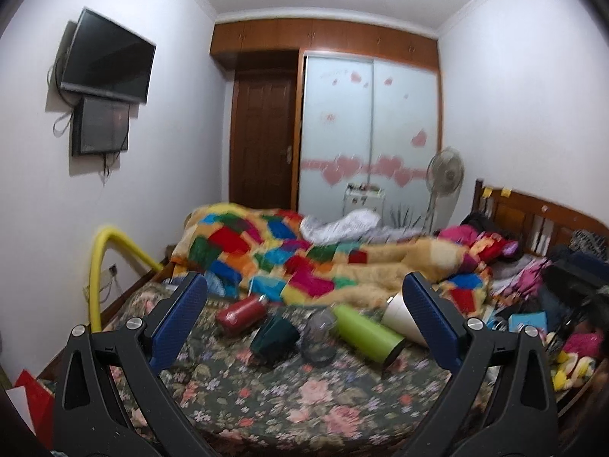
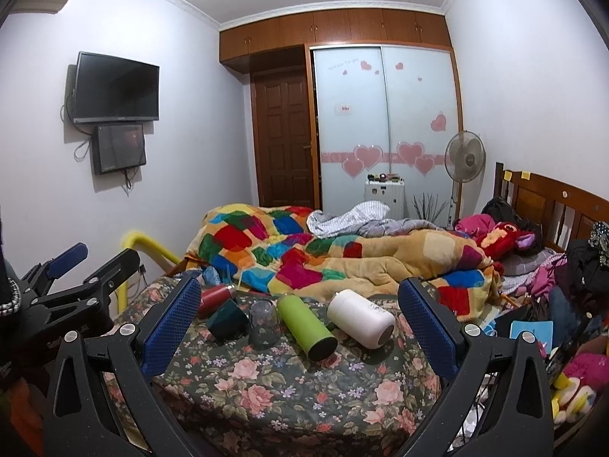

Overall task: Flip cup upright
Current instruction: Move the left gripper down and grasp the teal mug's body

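Bedroom walls are wrapping round both views, with a wardrobe (image 2: 384, 122) of frosted sliding doors and pink hearts sitting at the far end. Filling the lower half, the bed (image 2: 289, 392) is lying under a floral cover, and a patchwork quilt (image 2: 304, 255) is heaping up across its far side.

Down on the flowers, five vessels are waiting in a loose row, and as far as I can judge none is standing upright. The white bottle (image 2: 361, 318) is lying on its side at the right, mouth facing the camera. Next to it, the green bottle (image 2: 306, 325) is lying the same way. The dark green cup (image 2: 228, 318) is tipped over, mouth seemingly down-left. The red bottle (image 2: 213, 297) is lying behind it, and the clear glass cup (image 2: 263, 321) is apparently sitting mouth-down between the green pair.

Now the claws. The right gripper (image 2: 300, 320) is hanging back over the near edge of the bed with its blue pads spread wide, framing the whole row and touching nothing. The left gripper (image 1: 304, 320) is doing likewise in its own blurred view, jaws wide and empty.

So my reading: nothing is flipped yet and no cup is chosen or gripped. The approach, the grasp, the turn and the set-down are all waiting to be done.
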